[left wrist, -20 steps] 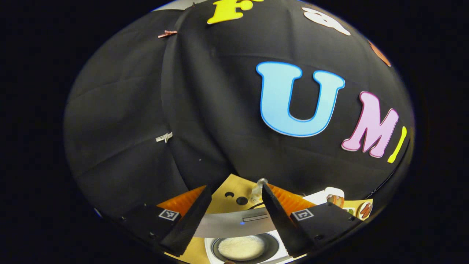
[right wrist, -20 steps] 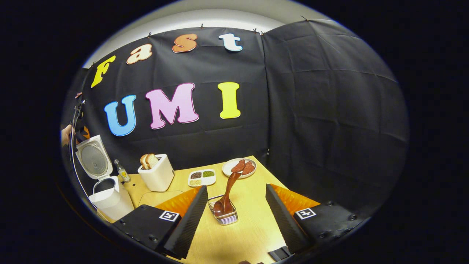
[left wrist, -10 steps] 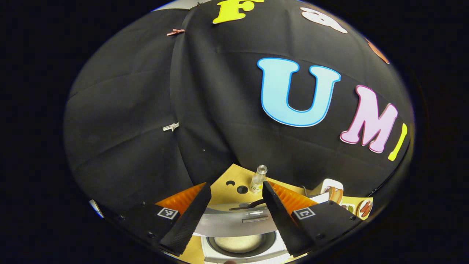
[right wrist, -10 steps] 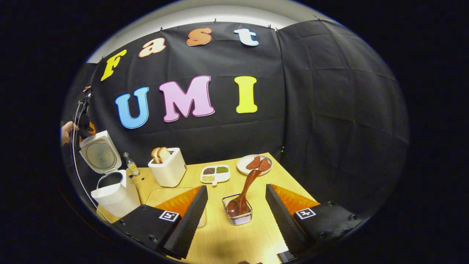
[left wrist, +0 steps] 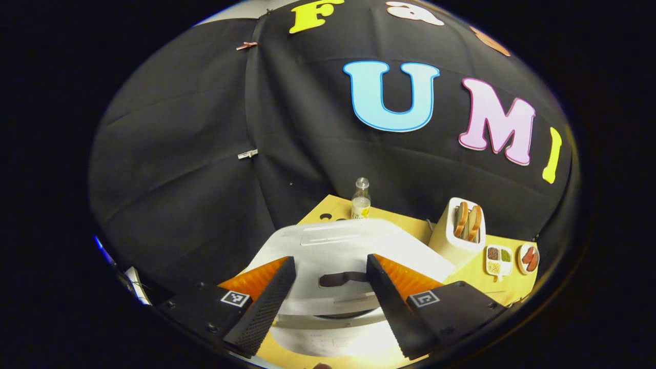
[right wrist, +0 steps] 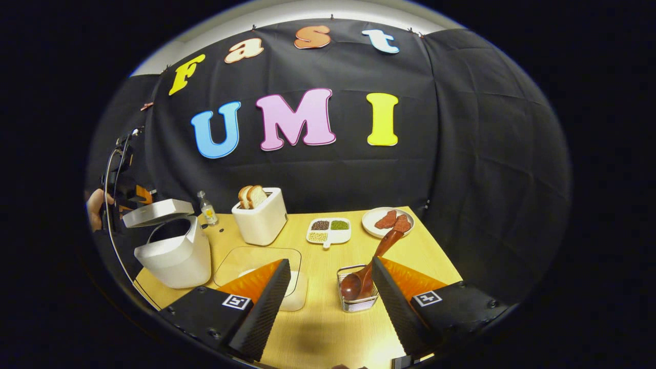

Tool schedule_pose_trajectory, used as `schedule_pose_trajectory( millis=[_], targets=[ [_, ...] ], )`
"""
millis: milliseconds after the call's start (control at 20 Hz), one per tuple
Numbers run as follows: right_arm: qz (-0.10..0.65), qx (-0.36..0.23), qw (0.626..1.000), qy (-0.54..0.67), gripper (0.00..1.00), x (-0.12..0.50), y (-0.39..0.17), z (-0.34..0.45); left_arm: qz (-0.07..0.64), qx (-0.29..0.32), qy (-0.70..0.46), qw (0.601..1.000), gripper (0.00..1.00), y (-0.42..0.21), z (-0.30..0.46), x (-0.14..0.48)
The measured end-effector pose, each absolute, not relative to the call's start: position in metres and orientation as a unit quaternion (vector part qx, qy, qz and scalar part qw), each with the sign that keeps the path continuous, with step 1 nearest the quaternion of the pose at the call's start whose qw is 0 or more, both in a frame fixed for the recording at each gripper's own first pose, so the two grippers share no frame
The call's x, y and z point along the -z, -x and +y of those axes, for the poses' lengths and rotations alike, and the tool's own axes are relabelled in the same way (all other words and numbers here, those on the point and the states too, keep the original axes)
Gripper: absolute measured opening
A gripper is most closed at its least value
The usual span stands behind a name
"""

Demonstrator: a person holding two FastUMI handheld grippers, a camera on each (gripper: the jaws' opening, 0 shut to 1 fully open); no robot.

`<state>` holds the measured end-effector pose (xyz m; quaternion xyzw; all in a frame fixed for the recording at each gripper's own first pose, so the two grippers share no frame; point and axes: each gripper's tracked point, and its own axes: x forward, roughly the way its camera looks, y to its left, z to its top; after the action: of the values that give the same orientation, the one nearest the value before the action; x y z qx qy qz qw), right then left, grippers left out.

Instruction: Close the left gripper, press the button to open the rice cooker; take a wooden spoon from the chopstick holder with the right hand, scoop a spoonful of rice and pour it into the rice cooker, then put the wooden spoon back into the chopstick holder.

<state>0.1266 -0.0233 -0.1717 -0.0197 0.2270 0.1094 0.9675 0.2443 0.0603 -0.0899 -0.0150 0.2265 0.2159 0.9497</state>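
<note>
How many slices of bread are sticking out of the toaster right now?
2: both stand side by side in the top of the white toaster, one bread slice to the left, the other bread slice to the right. Any more inside would be hidden.

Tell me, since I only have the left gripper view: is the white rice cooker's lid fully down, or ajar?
Observer: Ajar. The right gripper view shows a dark gap between the white rice cooker and its lid.
Operator: Where is the spoon?
Observer: The brown wooden spoon stands bowl-down in the wire chopstick holder, with its handle leaning toward the back of the table.
Operator: Is the right gripper on it?
Observer: No. The right gripper is open and holds nothing; the holder sits close by its right-hand finger.
</note>
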Motion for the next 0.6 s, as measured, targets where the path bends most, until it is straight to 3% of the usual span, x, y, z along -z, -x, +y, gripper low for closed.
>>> schedule_pose_trajectory(
  millis=[150,600],
  targets=[
    [0.237,-0.121,0.964,0.024,0.99,0.178,-0.129,-0.026,0.221,-0.197,0.017,0.955,0.98,-0.244,0.040,0.112],
    [0.258,-0.143,0.955,0.028,0.99,0.194,-0.129,-0.046,0.257,-0.229,0.034,0.938,0.99,-0.236,0.035,0.177]
  ],
)
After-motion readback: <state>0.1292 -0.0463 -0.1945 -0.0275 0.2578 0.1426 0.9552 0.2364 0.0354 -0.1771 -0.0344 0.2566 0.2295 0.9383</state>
